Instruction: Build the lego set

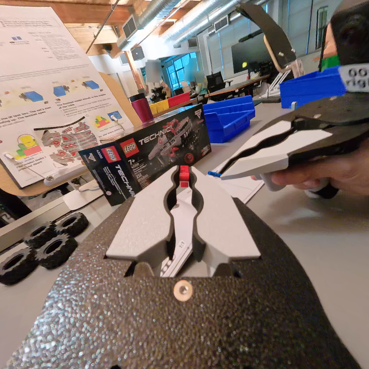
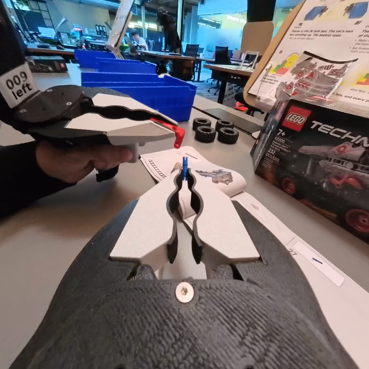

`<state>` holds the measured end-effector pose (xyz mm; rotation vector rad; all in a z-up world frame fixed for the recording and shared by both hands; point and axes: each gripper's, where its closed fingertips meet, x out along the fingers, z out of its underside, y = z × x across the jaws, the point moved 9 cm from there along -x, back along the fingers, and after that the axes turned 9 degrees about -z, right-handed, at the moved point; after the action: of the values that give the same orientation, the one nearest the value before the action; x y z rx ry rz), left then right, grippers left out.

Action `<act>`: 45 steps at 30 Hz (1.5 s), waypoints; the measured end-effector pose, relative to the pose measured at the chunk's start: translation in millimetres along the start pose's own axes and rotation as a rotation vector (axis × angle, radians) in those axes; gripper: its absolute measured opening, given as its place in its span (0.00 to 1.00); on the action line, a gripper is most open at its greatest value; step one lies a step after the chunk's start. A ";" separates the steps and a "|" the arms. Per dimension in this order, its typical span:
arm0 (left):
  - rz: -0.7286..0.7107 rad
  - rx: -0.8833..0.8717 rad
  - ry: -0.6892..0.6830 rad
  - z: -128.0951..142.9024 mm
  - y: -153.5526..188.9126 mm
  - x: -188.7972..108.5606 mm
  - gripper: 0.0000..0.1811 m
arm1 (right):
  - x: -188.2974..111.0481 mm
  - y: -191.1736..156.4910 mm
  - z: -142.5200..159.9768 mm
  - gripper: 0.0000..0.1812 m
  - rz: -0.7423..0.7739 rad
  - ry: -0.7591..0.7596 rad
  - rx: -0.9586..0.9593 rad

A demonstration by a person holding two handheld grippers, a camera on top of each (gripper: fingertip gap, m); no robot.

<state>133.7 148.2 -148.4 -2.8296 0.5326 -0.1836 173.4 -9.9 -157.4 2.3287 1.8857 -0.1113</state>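
Four black tyres [image 1: 46, 245] lie clustered at the left on the grey table [image 1: 299, 249], touching one another. Behind them an instruction board [image 1: 46, 79] leans up on a stand, with a sticker sheet [image 1: 65, 143] clipped to it. Next along, the set's box [image 1: 151, 151] stands on the table, a maroon tumbler [image 1: 141, 108] behind it. Left gripper [image 1: 184, 176]: fingers pinched on a small red angled piece [image 1: 184, 176], held at the tips, above the open booklet [image 2: 217, 177]. In the right wrist view that red piece [image 2: 178, 135] hangs off the tips, bent end pointing down. Right gripper [image 2: 185, 170]: closed on a blue pin [image 2: 185, 167], which sticks out past the tips. Seen from the left wrist view, the blue pin [image 1: 213, 173] points leftward toward the red piece, near it but apart. Blue bins [image 1: 229, 119] sit behind, further right. A hand [image 1: 327, 175] wraps the right gripper's handle.
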 end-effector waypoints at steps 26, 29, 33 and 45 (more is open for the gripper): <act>0.006 0.421 0.021 -5.3 26.1 4.3 0.03 | -4.3 -2.0 -1.4 0.01 -0.004 0.081 0.075; -0.003 0.420 -0.004 -6.1 27.6 5.1 0.03 | -2.8 -3.3 -1.1 0.01 0.023 0.061 0.053; 0.031 0.218 -0.034 -4.2 23.2 7.4 0.03 | -3.0 -3.4 -1.5 0.01 0.037 0.058 0.047; -0.030 0.280 -0.052 -5.9 30.0 8.9 0.03 | -2.2 -4.5 -0.9 0.01 0.072 0.043 0.036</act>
<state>130.7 116.5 -150.3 -2.5635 0.4173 -0.1747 168.6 -11.0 -156.5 2.4389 1.8311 -0.0895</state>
